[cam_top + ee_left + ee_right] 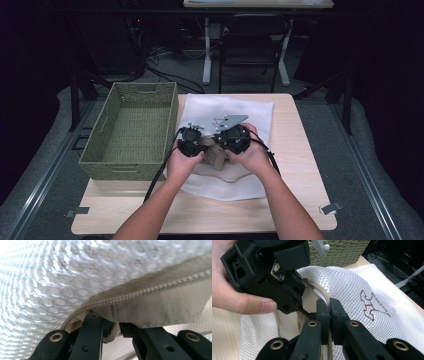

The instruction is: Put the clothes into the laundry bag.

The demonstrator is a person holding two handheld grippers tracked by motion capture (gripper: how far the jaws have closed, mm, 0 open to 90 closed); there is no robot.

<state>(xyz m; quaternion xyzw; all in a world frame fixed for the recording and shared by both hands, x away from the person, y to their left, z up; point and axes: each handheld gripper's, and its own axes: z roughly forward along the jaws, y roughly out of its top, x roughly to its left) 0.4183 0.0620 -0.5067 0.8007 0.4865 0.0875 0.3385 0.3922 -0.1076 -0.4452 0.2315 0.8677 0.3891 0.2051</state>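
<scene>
Gripping the beige zipper edge (325, 298) of the white mesh laundry bag (235, 112) lying mid-desk, the right gripper (329, 305) clamps its fingers on the tape; the left gripper (113, 326) pinches the same edge. Pulling gently apart, keeping the tape taut, should open it. Beyond, left, sits a woven basket (131, 131).

Basket (131, 131) walls off left; bare table (300, 165) right of bag (250, 115).
</scene>
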